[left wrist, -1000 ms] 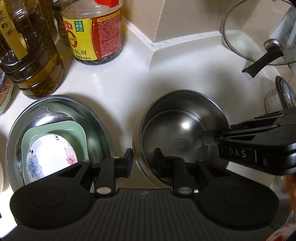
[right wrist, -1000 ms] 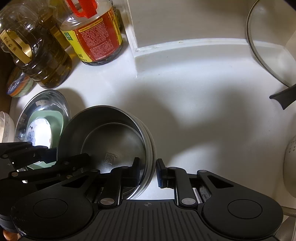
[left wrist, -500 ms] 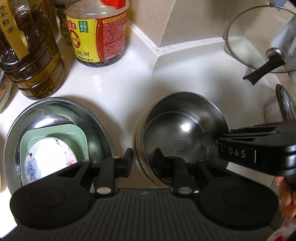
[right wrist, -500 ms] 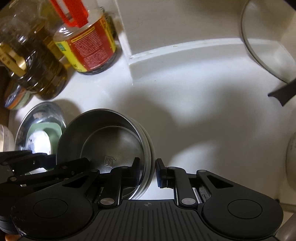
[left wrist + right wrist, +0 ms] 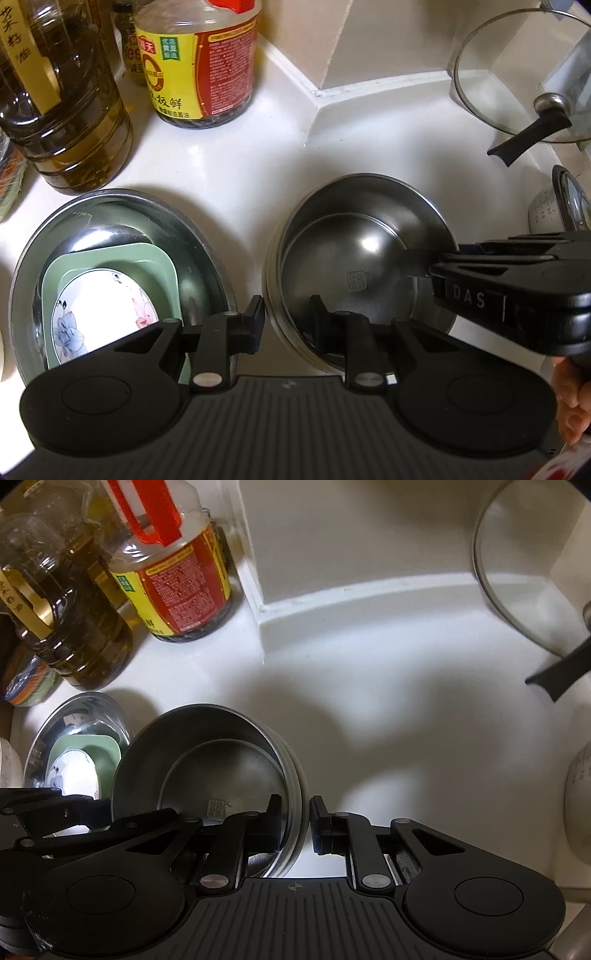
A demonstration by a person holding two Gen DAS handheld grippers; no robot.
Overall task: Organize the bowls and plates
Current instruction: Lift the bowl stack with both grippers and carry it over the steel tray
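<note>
Steel bowl point(image 5: 364, 258), round, brushed grey metal, small stamped mark on its flat bottom, sits nested in at least one more steel bowl, ribbed stacked rims showing on the outside. Both tongs grip it by the rim: left tongs point(image 5: 286, 321) have one finger point(image 5: 255, 325) outside the wall and the other inside, pinched on the near-left rim. Right tongs point(image 5: 295, 825) do the same on the opposite rim, one black finger point(image 5: 271, 823) inside the bowl, the other outside over bare worktop, jaws nearly closed on the thin metal wall. From the left wrist view the right tongs point(image 5: 417, 264) come in from the right side, lettered "DAS" on the black body, with a bit of a hand point(image 5: 570, 402) behind them.

Just left of the left tongs: wide shiny steel basin point(image 5: 199, 243) holding a pale green square dish point(image 5: 162, 273) with rounded corners, and inside that a white round plate point(image 5: 99, 306) with painted flowers.

Worktop point(image 5: 229, 173) is glossy white, smooth. Ahead and left of the tongs stand a clear oil jug point(image 5: 62, 107) with amber liquid and a jar with yellow-red label point(image 5: 195, 70). Ahead right, a glass lid point(image 5: 517, 70) with black handle leans on the wall. Far right, edge of a white pot point(image 5: 546, 218), mostly out of view.
</note>
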